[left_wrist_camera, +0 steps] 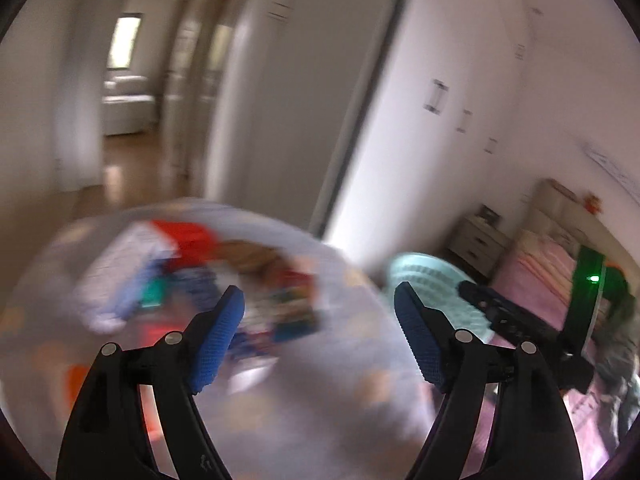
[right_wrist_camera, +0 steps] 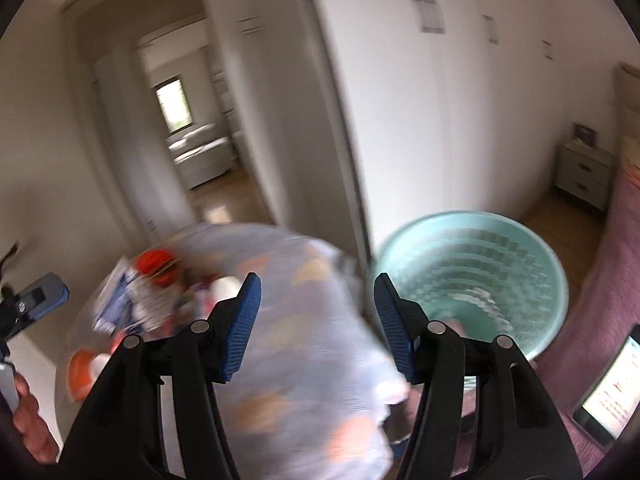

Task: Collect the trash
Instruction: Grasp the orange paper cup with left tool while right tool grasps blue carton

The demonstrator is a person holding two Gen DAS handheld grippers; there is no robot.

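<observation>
Ribbed blue pads on black jaws frame both views: the left gripper stands spread wide with nothing between its fingers, and the right gripper is likewise parted around empty air. Beyond them hangs a blurred translucent grey plastic bag with orange spots, bulging with red, blue and white packaging. Right of it stands a pale turquoise latticed plastic bin, beside a pink-covered bed, white cupboards and wooden floor.
</observation>
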